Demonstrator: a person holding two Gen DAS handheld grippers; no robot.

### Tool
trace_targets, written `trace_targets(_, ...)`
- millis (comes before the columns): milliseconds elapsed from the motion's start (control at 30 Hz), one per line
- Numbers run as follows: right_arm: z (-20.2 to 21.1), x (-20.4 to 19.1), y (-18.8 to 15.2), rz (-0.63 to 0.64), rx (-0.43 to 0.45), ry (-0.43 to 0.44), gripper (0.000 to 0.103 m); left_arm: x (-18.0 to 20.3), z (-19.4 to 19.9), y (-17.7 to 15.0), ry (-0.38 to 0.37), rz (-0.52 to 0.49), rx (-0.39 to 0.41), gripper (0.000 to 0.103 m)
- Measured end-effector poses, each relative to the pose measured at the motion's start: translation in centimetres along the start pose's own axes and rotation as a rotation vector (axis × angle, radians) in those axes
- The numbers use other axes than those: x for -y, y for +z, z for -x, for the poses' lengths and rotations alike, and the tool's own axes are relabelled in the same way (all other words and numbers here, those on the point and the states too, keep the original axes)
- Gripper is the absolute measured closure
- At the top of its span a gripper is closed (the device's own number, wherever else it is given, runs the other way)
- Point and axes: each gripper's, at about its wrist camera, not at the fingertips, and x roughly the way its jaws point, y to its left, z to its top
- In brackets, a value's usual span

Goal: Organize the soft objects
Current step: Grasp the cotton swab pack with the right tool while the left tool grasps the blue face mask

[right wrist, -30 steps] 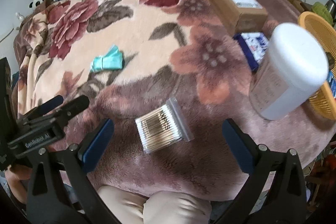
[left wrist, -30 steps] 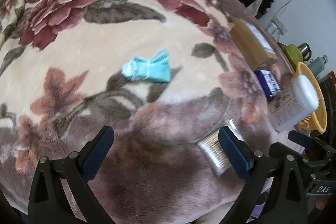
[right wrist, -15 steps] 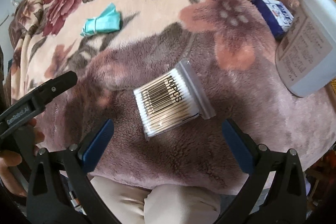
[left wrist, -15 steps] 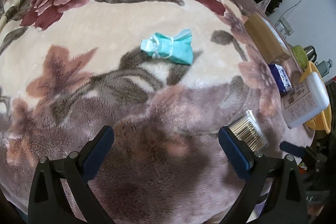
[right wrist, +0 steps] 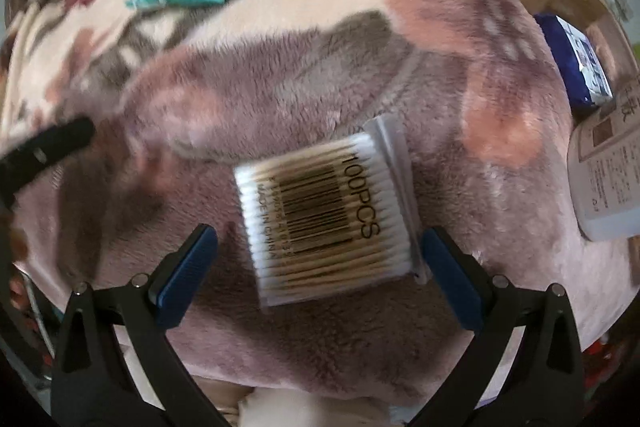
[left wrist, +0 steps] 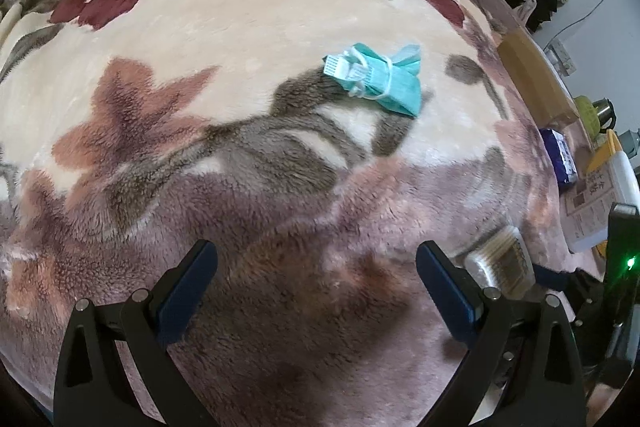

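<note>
the right gripper (right wrist: 316, 263) is hanging with jaws wide apart around the pack of cotton swabs (right wrist: 326, 223) lying flat on the blanket (right wrist: 320, 75). it looks light, its thin plastic wrap slippery and crushable; gripping across the short sides seems best. the left gripper (left wrist: 316, 279) is hovering, jaws apart and empty, with the folded mask (left wrist: 376, 81) farther up the blanket.

The blanket (right wrist: 320, 75) was thick, fuzzy plush. The cotton swab pack (right wrist: 328, 219) was glossy clear plastic over wooden sticks with white cotton tips. The teal mask (left wrist: 376, 83) looked matt, pleated nonwoven cloth.
</note>
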Motion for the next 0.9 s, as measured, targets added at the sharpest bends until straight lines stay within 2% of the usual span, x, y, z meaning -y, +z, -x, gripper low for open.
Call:
trace_targets(33,-0.3,0.0,0.0,0.002,-0.007,0.005,0.003,-0.1,-0.1,0.1,0.000,0.002,-0.001,0.003)
trace_targets(100,-0.7,0.1,-0.1,0.022,-0.019,-0.003,0.025,-0.1,-0.5,0.3,0.001,0.004,-0.005,0.003)
trace_targets(133,-0.7,0.2,0.0,0.030,-0.014,-0.015,0.025,-0.1,-0.6,0.5,-0.001,0.004,-0.007,0.003)
trace_targets(267,0.4,1.5,0.7,-0.005,0.031,0.040,0.027,0.4,-1.1,1.8,-0.005,0.004,-0.001,0.003)
trace_targets(467,1.6,3.7,2.2,-0.075,0.099,0.076,0.027,1.9,-1.4,5.5,0.019,-0.020,0.039,0.003)
trace_targets(533,2.1,4.3,2.6,-0.090,0.128,0.074,0.027,2.5,-1.8,6.7,0.053,-0.056,0.055,0.003)
trace_targets(633,2.8,5.1,3.0,-0.119,0.159,0.083,0.027,4.0,-2.6,8.4,0.112,-0.162,0.079,0.003)
trace_targets(833,2.8,6.2,3.8,-0.153,0.171,0.109,0.027,7.5,-3.8,10.2,0.157,-0.385,0.110,0.003)
trace_targets(900,2.4,6.3,3.8,-0.159,0.167,0.117,0.027,8.8,-4.7,10.1,0.182,-0.475,0.094,0.003)
